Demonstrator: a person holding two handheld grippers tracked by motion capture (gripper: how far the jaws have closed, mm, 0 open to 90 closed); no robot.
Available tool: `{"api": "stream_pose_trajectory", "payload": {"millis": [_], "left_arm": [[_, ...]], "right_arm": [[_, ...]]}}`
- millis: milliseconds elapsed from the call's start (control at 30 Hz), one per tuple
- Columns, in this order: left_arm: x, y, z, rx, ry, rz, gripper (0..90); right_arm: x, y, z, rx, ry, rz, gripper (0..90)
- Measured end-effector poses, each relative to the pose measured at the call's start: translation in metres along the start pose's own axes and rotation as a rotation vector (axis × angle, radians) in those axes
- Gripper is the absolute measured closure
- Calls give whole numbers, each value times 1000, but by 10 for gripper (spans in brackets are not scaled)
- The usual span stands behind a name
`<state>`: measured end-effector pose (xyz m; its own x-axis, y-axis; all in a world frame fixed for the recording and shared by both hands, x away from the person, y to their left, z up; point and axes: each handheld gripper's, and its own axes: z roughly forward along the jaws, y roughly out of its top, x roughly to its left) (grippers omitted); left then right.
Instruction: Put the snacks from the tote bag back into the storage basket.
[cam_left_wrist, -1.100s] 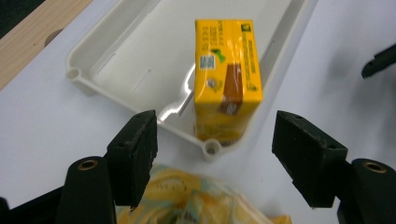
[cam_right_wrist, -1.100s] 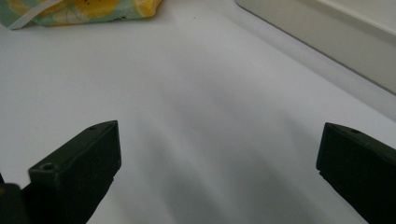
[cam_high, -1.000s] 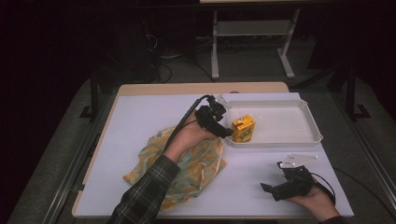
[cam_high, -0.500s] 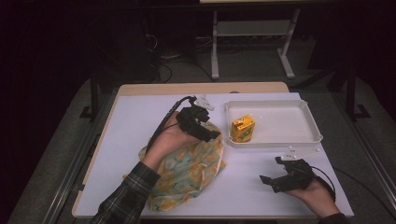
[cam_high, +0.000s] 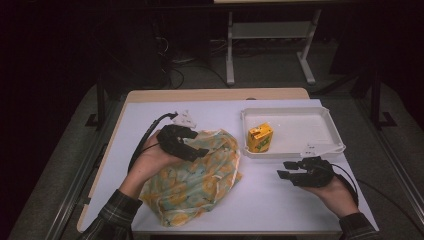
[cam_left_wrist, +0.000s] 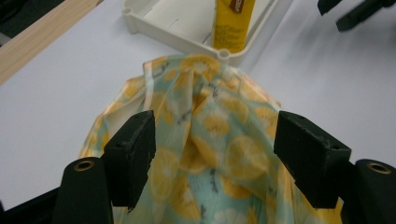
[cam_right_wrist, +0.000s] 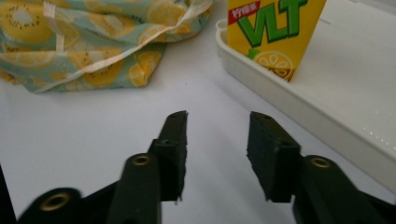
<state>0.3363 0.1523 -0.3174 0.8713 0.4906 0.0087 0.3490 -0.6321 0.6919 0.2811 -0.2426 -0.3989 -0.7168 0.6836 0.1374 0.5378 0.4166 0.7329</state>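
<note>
The left gripper hangs with jaws spread wide, gripping nothing, over the lemon-print cloth bag, which lies crumpled on the white table beside the white tray. In the tray stands a yellow carton reading "VLT". The right gripper, whose jaws have just been closing on nothing, sits near the tray's front edge. The room behind is dark.
</note>
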Motion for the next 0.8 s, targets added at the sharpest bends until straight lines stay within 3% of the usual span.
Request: {"api": "stream_pose_trajectory", "payload": {"millis": [200, 367, 800], "left_arm": [[4, -27, -18, -14, 23, -31, 274], [8, -49, -30, -27, 37, -55, 257], [8, -97, -53, -34, 92, -104, 235]], "right_arm": [[-7, 15, 2, 6, 10, -2, 769], [-12, 25, 4, 11, -11, -39, 886], [-33, 45, 5, -9, -29, -47, 897]]}}
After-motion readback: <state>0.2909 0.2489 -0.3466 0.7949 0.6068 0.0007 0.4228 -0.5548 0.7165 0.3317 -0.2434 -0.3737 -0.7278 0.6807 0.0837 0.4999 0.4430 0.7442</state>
